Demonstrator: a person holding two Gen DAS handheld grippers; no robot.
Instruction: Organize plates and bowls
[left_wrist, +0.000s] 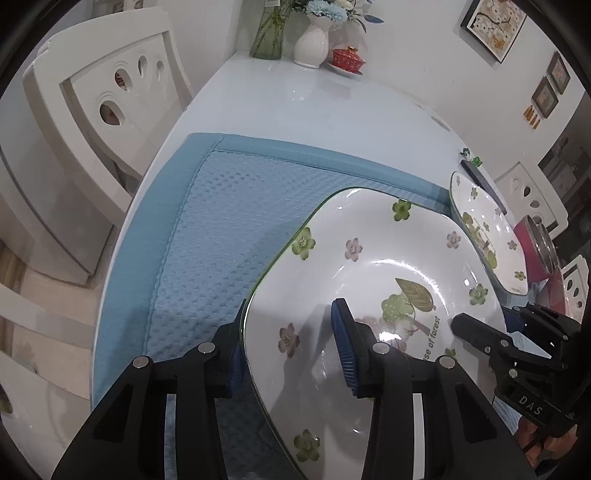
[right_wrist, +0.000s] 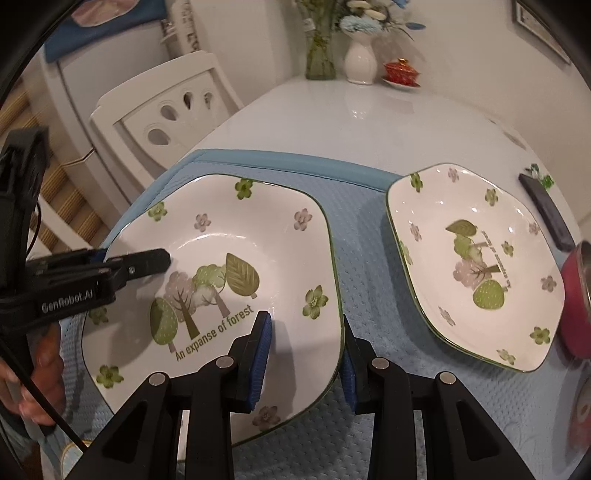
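Your left gripper (left_wrist: 291, 354) has its fingers (left_wrist: 345, 347) clamped across the left rim of the large plate (right_wrist: 236, 236): one blue pad lies on the glazed upper face, the other sits under the rim against the mat. Your right gripper (right_wrist: 306, 354) grips the same plate at its right near edge, one finger (right_wrist: 258, 354) pressed on top beside the printed words "An expanse of forest", the other below the green-lined edge. Both pairs of fingers are thus grasping the large plate, one on each side.

The large plate is white, roughly square with rounded corners, decorated with trees, a leaf and scattered flowers. It lies on the left part of the blue waffle-textured mat (right_wrist: 362, 258). In the right wrist view the left gripper enters from the left edge, and your hand (right_wrist: 40, 373) holds its handle.

The second plate (right_wrist: 476, 266), of matching pattern, rests on the right part of the mat, near the large plate but apart from it. A red container (right_wrist: 576, 302) stands just beside its right edge, and a dark flat object (right_wrist: 546, 214) lies behind it.

The mat covers the near end of the white desk (right_wrist: 369, 122). At the far end stand a glass vase (right_wrist: 319, 55), a white vase (right_wrist: 360, 61) and a red lidded cup (right_wrist: 400, 70) on a saucer. A white chair (right_wrist: 173, 110) stands at the desk's left side.
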